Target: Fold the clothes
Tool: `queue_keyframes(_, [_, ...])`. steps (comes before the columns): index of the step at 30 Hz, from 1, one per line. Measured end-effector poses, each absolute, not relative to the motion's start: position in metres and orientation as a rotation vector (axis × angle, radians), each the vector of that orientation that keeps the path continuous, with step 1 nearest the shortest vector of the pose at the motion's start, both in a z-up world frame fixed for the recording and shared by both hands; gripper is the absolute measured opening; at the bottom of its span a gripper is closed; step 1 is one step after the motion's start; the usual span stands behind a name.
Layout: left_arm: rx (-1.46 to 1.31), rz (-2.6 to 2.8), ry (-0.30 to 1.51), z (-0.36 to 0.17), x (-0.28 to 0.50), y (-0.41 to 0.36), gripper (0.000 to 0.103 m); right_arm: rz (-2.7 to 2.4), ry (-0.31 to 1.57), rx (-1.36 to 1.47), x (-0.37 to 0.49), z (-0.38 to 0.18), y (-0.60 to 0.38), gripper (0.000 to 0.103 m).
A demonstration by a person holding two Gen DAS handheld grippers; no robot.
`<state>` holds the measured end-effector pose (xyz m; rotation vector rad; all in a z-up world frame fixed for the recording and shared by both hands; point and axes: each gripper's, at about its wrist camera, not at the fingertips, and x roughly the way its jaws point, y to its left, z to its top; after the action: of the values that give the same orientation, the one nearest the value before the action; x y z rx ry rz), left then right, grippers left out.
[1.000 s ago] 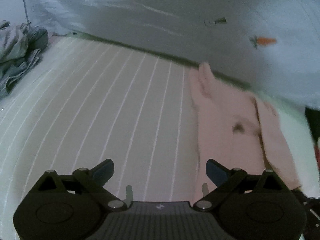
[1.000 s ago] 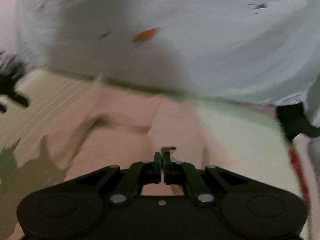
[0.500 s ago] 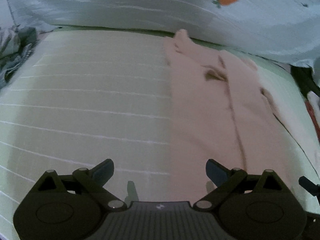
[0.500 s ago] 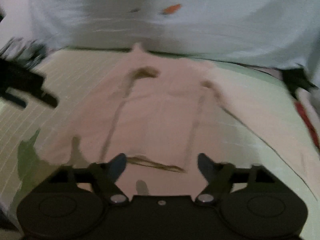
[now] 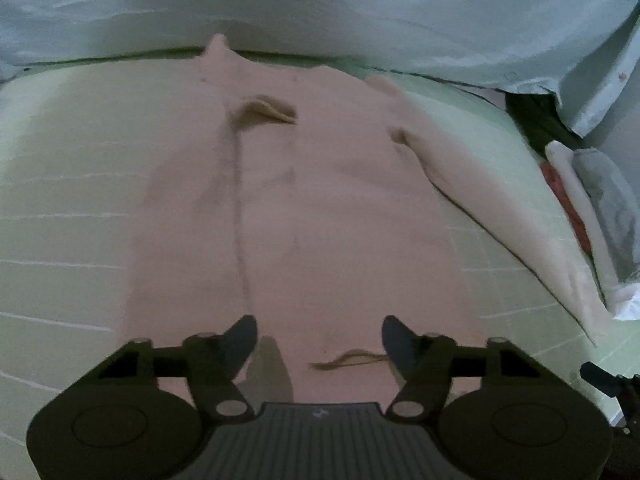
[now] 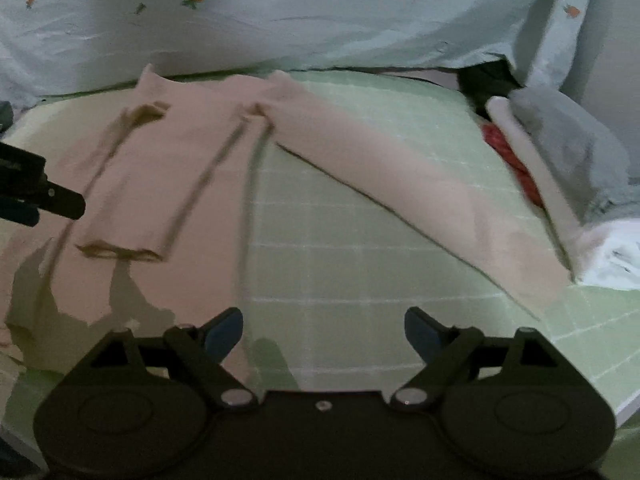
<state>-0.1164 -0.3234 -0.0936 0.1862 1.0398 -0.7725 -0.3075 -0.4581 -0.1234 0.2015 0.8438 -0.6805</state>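
A pink long-sleeved garment (image 5: 320, 208) lies flat on the pale green checked bed sheet (image 5: 72, 200). One sleeve is folded over the body, its cuff near the hem (image 5: 348, 360). The other sleeve (image 6: 400, 184) stretches out to the right. My left gripper (image 5: 318, 342) is open and empty, just above the garment's near hem. My right gripper (image 6: 323, 334) is open and empty over the sheet, beside the garment's right edge (image 6: 160, 200). The left gripper's tip (image 6: 44, 198) shows at the left of the right wrist view.
A white quilt with carrot prints (image 6: 320, 12) lies bunched along the far side of the bed. A pile of folded clothes, grey, white and red (image 6: 560, 160), sits at the right edge, touching the outstretched sleeve's end. The bed's edge (image 6: 628, 404) is near right.
My right gripper opened and let go of the pink garment, then moved right over the sheet. My left gripper swung right, from bare sheet to above the garment's hem.
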Motion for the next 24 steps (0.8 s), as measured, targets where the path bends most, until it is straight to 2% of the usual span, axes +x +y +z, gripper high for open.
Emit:
queue_keyframes(3, [0.202,-0.750,1.044,-0.099,-0.121,-0.334,0.043,-0.696,0.853,0.206,-0.321,-0.125,-0.471,0.088])
queue_keyframes(5, [0.213,-0.735,1.047,-0.103,-0.123,-0.340,0.020,-0.704,0.858,0.210,-0.329,-0.126,-0.477,0.088])
queue_keyframes(7, [0.220,-0.722,1.050,-0.106,-0.126,-0.346,0.005,-0.708,0.864,0.211,-0.337,-0.127,-0.482,0.088])
queue_keyframes(16, [0.040,-0.713,1.042,-0.076,-0.126,-0.308,0.003,-0.711,0.859,0.232,-0.343,-0.130,-0.495,0.088])
queue_keyframes(24, [-0.182,-0.636,1.110,-0.064,-0.138,-0.228,0.003,-0.653,0.858,0.234,-0.323,-0.132,-0.490,0.088])
